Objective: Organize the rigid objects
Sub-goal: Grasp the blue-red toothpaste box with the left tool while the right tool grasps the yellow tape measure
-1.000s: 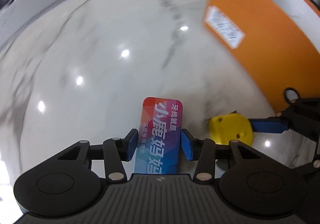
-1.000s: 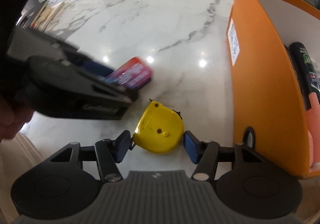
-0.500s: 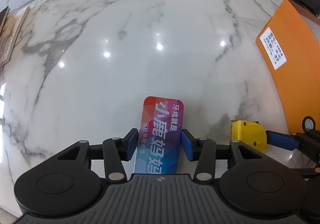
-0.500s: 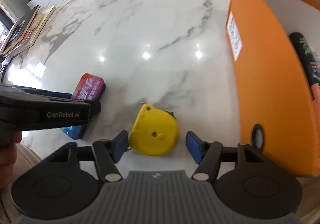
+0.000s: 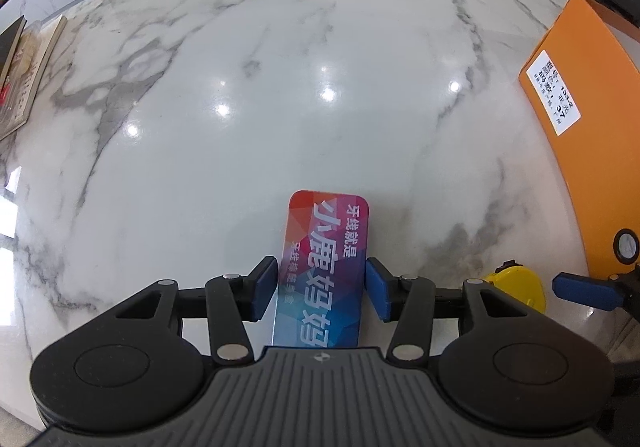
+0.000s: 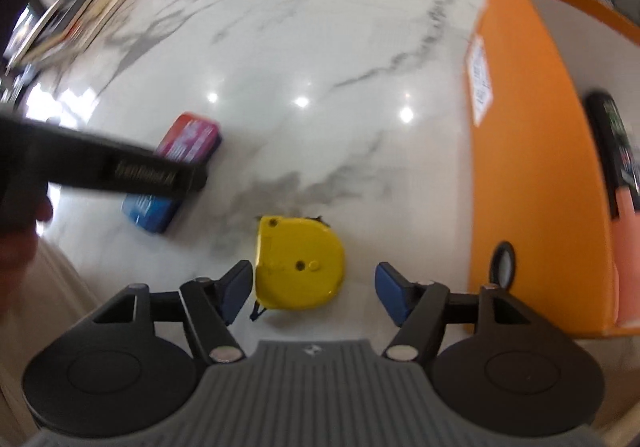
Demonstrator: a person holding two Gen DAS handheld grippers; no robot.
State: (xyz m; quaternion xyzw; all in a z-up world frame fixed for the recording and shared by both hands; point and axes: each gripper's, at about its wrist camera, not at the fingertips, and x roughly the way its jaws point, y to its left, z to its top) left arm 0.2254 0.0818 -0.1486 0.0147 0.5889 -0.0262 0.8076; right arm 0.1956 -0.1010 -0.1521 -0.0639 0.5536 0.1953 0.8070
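Observation:
A flat red-and-blue tin with white lettering [image 5: 326,267] lies on the marble table [image 5: 280,107] between the blue fingers of my left gripper [image 5: 321,289]; the jaws stand close beside its long sides with small gaps. It also shows in the right wrist view [image 6: 184,145] under the left gripper's black body. A yellow tape measure [image 6: 298,263] lies on the table between the open jaws of my right gripper [image 6: 316,293]; the left pad is next to it, the right pad apart. The tape measure shows in the left wrist view [image 5: 518,285].
An open orange box [image 6: 524,167] stands on the right, with a black tube [image 6: 616,143] and a pink item [image 6: 626,247] inside. Its labelled wall shows in the left wrist view [image 5: 580,127]. Books [image 5: 20,75] lie at the table's far left edge.
The left gripper lowered the tin to the table and loosened around it. The right gripper opened wider around the tape measure, which now lies flat on the table.

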